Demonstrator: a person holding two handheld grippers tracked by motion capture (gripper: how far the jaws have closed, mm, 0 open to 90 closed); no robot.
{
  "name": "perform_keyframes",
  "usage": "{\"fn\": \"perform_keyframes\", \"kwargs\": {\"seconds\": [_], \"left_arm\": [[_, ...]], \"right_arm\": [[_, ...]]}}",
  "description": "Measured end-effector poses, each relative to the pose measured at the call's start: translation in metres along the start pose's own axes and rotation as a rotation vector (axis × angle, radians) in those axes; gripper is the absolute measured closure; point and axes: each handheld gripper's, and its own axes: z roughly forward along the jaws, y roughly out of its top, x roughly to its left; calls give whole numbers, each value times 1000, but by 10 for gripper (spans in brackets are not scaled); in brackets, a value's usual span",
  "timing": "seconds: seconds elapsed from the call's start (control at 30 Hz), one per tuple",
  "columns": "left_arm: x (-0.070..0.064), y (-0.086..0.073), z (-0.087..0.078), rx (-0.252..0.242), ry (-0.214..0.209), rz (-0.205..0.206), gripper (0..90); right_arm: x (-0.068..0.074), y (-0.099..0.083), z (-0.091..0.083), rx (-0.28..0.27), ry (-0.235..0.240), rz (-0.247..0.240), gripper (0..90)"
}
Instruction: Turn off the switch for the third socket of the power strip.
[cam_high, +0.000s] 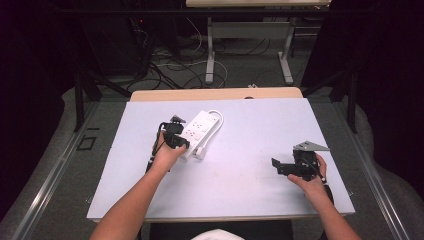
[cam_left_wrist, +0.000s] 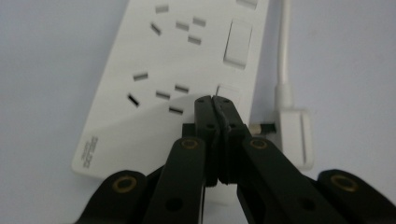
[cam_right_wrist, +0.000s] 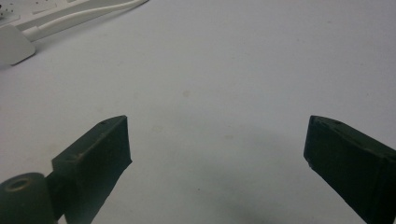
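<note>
1. White plastic power strip lying flat on the pale table, left of centre towards the far edge, angled from near-left to far-right.
2. Showing, in the left gripper view, socket slots and rocker switches along the strip's top face.
3. Trailing a white cable that loops round the far end of the strip and runs back down its right side to a white plug lying on the table just beside the near end.
4. Left gripper held in the person's left hand, poised over the near end of the strip.
5. Jaws of the left gripper pressed together, nothing between them, tips at the nearest switch of the strip; contact with the switch not determinable.
6. Plug lying just right of those jaws in the left gripper view, its cable running away alongside the strip.
7. Right gripper held in the person's right hand, near the right side of the table, well apart from the strip, pointing left.
8. Jaws of the right gripper spread wide, grasping nothing, bare table surface beyond them.
9. Plug and cable appearing at the far left corner of the right gripper view.
</note>
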Motion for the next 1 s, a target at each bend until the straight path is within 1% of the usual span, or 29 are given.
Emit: {"fn": "perform_keyframes", "kwargs": {"seconds": [0.1,0.17,0.2,0.3,0.43,0.63,0.77,0.83,0.87,0.9,1.0], "left_arm": [[0,0,0,-2,2,-1,900],[0,0,0,-2,4,10,900],[0,0,0,-1,3,3,900],[0,0,0,-3,1,0,900],[0,0,0,-6,-1,1,900],[0,0,0,-6,0,2,900],[1,0,0,-4,-5,-2,900],[1,0,0,-5,-7,-5,900],[1,1,0,1,-7,-3,900],[1,1,0,5,-10,-4,900],[1,1,0,3,-13,-4,885]], "right_arm": [[0,0,0,-1,3,1,65],[0,0,0,0,2,-1,65],[0,0,0,1,1,-2,65],[0,0,0,-1,4,-2,65],[0,0,0,-1,3,2,65],[0,0,0,0,2,-5,65],[0,0,0,1,4,7,65],[0,0,1,0,3,4,65],[0,0,1,-7,-4,9,65],[0,0,1,0,4,5,65],[0,0,1,1,4,8,65]]}}
